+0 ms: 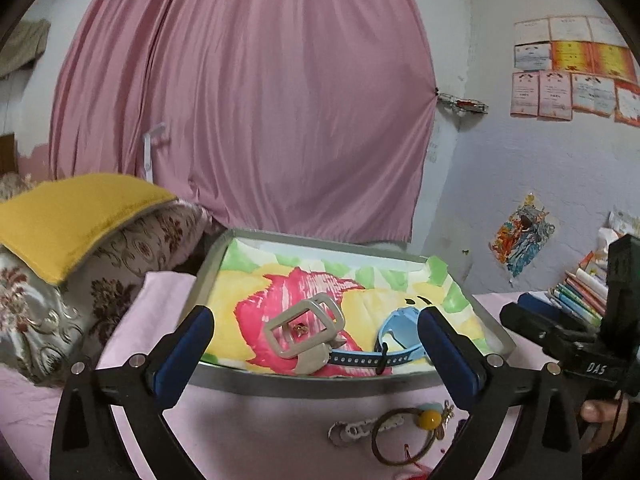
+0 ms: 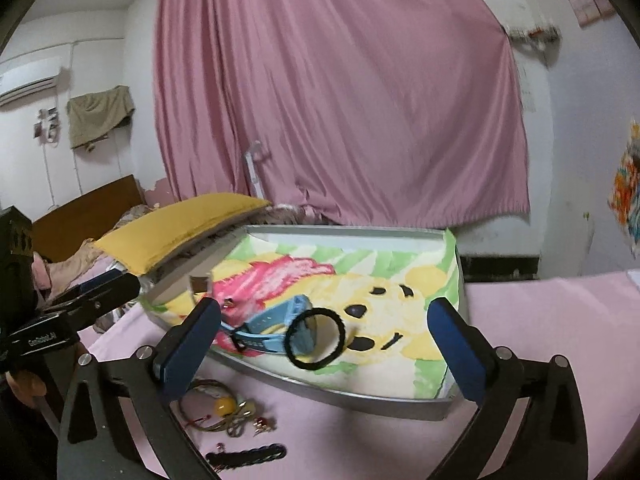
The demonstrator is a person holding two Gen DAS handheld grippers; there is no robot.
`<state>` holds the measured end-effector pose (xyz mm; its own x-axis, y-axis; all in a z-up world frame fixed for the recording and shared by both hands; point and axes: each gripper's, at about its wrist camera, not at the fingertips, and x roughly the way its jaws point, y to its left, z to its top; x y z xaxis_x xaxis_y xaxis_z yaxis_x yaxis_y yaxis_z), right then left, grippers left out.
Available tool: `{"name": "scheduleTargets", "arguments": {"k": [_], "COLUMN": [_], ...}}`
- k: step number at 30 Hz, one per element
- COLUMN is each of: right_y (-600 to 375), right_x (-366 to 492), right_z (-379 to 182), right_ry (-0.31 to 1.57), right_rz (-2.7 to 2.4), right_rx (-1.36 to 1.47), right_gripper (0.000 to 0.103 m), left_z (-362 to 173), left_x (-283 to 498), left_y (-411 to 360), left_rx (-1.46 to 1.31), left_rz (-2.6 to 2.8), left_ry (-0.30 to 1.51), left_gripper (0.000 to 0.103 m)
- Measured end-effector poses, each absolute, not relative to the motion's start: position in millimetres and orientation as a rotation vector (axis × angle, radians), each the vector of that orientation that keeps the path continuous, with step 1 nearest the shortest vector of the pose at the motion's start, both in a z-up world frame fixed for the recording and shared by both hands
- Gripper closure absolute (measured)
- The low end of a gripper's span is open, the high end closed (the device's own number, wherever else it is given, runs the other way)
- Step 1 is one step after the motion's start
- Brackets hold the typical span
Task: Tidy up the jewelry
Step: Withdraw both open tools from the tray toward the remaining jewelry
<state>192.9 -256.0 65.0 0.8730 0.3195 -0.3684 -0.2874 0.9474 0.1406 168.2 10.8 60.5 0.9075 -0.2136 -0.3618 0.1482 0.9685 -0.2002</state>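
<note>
Grippers: I see my left gripper point(image 1: 316, 344) and my right gripper point(image 2: 324, 344) both with jaws spread wide, and nothing is between the pads of either one.
Tray: the grey tray point(image 1: 208, 264) with a colourful paper lining lies just ahead of both grippers, on the pink cloth point(image 2: 540, 320).
Already inside: a beige buckle point(image 1: 304, 328), a blue watch point(image 2: 276, 320) and a black hair tie point(image 2: 316, 340) rest on the lining, apart from my fingers.
Still outside: a bracelet with a yellow bead point(image 1: 404, 432) lies on the cloth in front of the tray's near wall, low between my left fingers and toward the right one; in the right view it sits just past my left finger. A dark braided band point(image 2: 248, 456) lies nearer to me.
Key relation: the loose pieces are below and nearer than the tray, so I judge that I must pull back and tilt down.
Nearer hand: I think the left one, though the right seems close also.
</note>
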Motion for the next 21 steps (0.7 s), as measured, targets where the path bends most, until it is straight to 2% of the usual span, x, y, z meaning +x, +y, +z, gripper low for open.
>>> {"name": "scheduleTargets", "arguments": {"k": [11, 21], "right_y": [-259, -258], "right_x": [156, 145], "right_z": [63, 47], "right_ry": [0.471, 0.616], "right_rz": [0.367, 0.414], "right_rx": [-0.029, -0.156], "right_gripper": [0.002, 0.002], "left_z": [61, 38], "left_x": [124, 129], "left_y": [-5, -2], "left_rx": [-0.081, -0.163], "left_rz": [-0.236, -0.327], "left_ry": [0.415, 0.665], "left_gripper": [0.001, 0.001]}}
